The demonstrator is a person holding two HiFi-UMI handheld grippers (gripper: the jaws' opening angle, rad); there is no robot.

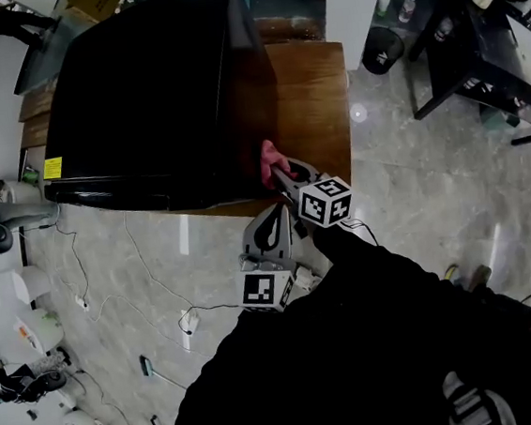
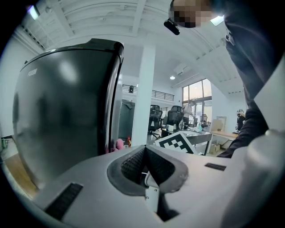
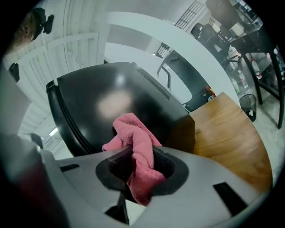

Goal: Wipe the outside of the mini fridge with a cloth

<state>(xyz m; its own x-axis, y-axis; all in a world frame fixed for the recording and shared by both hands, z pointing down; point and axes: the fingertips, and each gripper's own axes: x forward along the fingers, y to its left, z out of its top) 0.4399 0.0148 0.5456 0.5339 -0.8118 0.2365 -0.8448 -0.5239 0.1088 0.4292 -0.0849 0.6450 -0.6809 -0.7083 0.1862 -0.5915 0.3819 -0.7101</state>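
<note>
**Task item.** The pink cloth [image 1: 268, 162] is clamped between the jaws of the right gripper [image 1: 286, 178]. In the right gripper view a fold of it runs down through the jaw gap and a loose bunch stands out ahead of the jaws [image 3: 136, 147].

**Position.** The black mini fridge [image 1: 140, 97] stands on a wooden table [image 1: 315, 98]. The cloth is at the fridge's side wall facing the bare part of the table top, low down and near the corner closest to the person. It looks to be on that wall or just beside it. Contact cannot be confirmed from either view.

**Left gripper.** The left gripper [image 1: 272, 225] is held back from the fridge, off the table edge and close to the person's body. Its own view shows the jaws [image 2: 144, 162] closed on each other with nothing between them. It takes no part in the wipe at this moment.

**Progress, as a judgement.**
- The cloth is in hand and brought to the fridge, so the wiping phase is under way on this one side wall.
- The fridge's surfaces show glossy reflections but no streaks, damp patches or dirt lines, so wiped and unwiped areas cannot be told apart.
- How much of this wall, the top, the door and the remaining walls is finished cannot be determined. All of these should be treated as outstanding.
</note>
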